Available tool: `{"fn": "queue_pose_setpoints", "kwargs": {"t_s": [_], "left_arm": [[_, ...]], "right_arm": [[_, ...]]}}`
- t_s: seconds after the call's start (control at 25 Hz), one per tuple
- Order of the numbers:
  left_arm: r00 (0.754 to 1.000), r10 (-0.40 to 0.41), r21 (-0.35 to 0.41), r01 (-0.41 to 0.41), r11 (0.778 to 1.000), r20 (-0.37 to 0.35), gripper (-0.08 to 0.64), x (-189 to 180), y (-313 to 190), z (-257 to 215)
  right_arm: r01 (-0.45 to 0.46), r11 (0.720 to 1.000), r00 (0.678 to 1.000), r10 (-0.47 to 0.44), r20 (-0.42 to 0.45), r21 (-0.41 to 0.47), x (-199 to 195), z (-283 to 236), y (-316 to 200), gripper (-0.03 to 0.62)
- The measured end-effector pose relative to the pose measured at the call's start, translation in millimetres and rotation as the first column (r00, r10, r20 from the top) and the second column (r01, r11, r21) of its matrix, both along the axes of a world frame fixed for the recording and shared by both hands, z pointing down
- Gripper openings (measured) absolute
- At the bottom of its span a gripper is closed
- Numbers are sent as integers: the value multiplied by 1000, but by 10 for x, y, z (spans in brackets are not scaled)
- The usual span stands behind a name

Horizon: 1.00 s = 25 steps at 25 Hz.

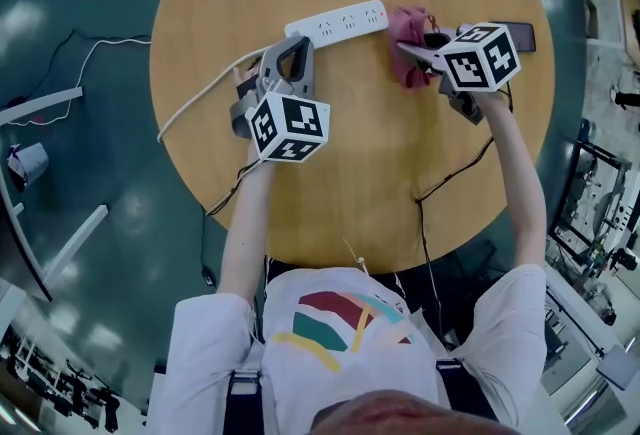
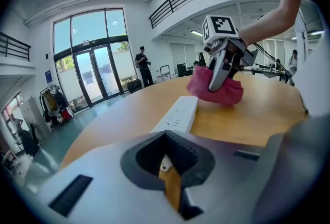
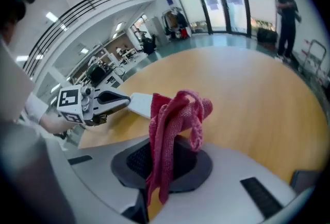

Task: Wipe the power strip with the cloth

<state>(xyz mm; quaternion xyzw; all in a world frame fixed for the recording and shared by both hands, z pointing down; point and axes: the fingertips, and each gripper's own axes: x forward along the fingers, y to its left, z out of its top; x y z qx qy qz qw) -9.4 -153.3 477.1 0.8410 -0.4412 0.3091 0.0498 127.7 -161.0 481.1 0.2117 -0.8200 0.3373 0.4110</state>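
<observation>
A white power strip point(image 1: 335, 23) lies across the far side of the round wooden table point(image 1: 380, 183); it also shows in the left gripper view point(image 2: 178, 115). A red cloth point(image 1: 408, 41) rests on the table at the strip's right end, with my right gripper point(image 1: 405, 48) shut on it. In the right gripper view the cloth point(image 3: 172, 120) bunches up out of the jaws. My left gripper point(image 1: 297, 43) is shut with nothing in it. Its tip is at the strip's left, cable end, and I cannot tell if it touches.
The strip's white cable point(image 1: 200, 93) runs off the table's left edge. A black cable point(image 1: 460, 173) crosses the table's right part. A dark flat object point(image 1: 517, 31) lies behind the right gripper. A person point(image 2: 143, 66) stands far off by glass doors.
</observation>
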Motion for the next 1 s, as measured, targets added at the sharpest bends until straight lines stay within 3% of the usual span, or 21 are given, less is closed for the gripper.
{"fn": "queue_pose_setpoints", "kwargs": {"t_s": [0.08,0.12,0.16,0.2,0.28,0.32,0.4,0.6,0.76,0.88,1.0], "left_arm": [[1000,-4,4,4,1000,-5,40,-9,-7,-6],[1000,-7,6,7,1000,-8,40,-16,-11,-11],[1000,-10,8,10,1000,-10,40,-23,-14,-14],[1000,-12,8,12,1000,-12,40,-26,-14,-14],[1000,-16,5,16,1000,-16,40,-20,-6,-6],[1000,-18,3,18,1000,-20,40,-15,-4,-2],[999,-19,2,19,1000,-30,40,-28,-13,6],[998,-11,6,11,1000,-57,40,-245,32,94],[998,-8,14,9,1000,-70,40,-49,-15,3],[997,-13,23,15,1000,-77,40,43,-47,-77],[997,-14,24,16,1000,-80,40,59,-31,-105]], "right_arm": [[136,980,991,-135,-19,143,-92,-211,-192,38],[243,945,970,-240,-41,219,-203,-330,-300,40],[375,880,926,-368,-81,292,-351,-437,-399,40],[513,783,856,-499,-138,352,-519,-519,-479,38],[725,573,677,-693,-248,381,-859,-573,-582,40],[790,496,598,-754,-272,360,-1029,-559,-607,40],[866,395,476,-838,-267,306,-1386,-503,-619,40],[960,229,260,-943,-206,163,-1924,-262,-456,38],[991,121,127,-981,-145,48,-1928,-82,-234,38],[997,74,73,-989,-125,-1,-1886,-30,-136,38],[997,75,72,-991,-116,-18,-1861,-54,-109,38]]}}
